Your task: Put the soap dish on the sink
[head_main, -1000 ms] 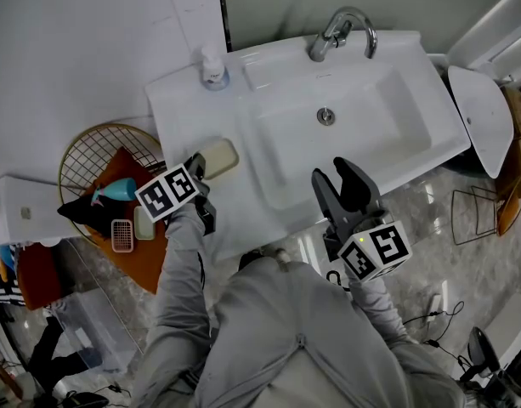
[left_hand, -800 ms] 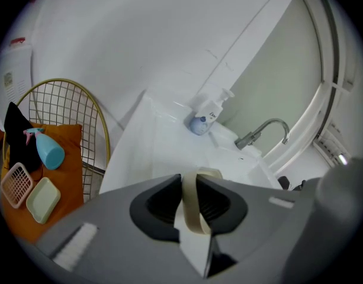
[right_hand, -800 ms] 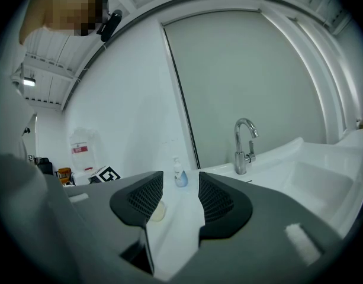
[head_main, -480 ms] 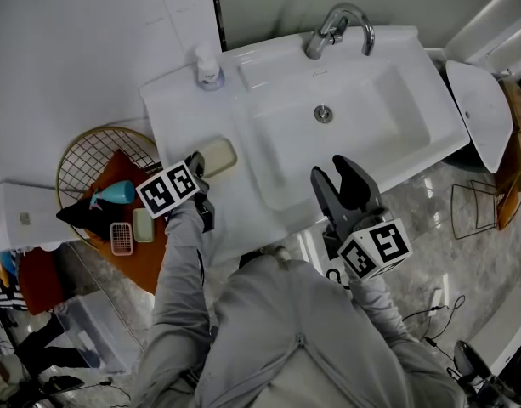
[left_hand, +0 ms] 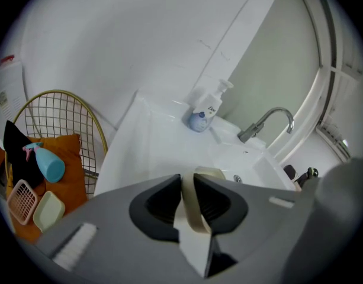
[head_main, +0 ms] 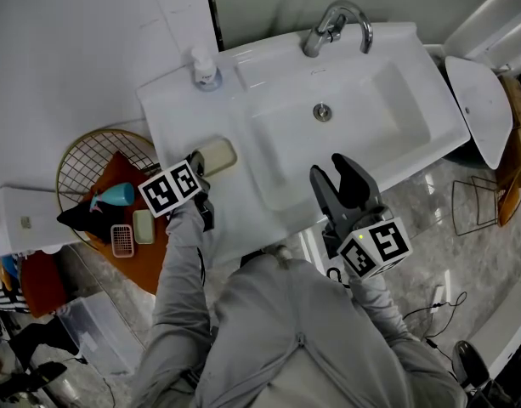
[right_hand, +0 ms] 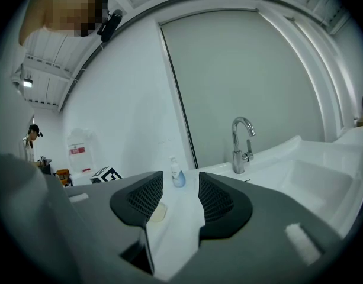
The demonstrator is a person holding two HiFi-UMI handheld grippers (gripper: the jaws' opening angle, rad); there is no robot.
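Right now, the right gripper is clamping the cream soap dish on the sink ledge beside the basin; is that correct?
No: the left gripper clamps the soap dish there, as the left gripper view shows; the right gripper is open and empty.

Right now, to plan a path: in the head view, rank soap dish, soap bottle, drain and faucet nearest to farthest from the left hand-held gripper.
1. Soap dish, held in the left hand-held gripper, at left.
2. Soap bottle, back left corner.
3. Drain, basin middle.
4. Faucet, back edge.
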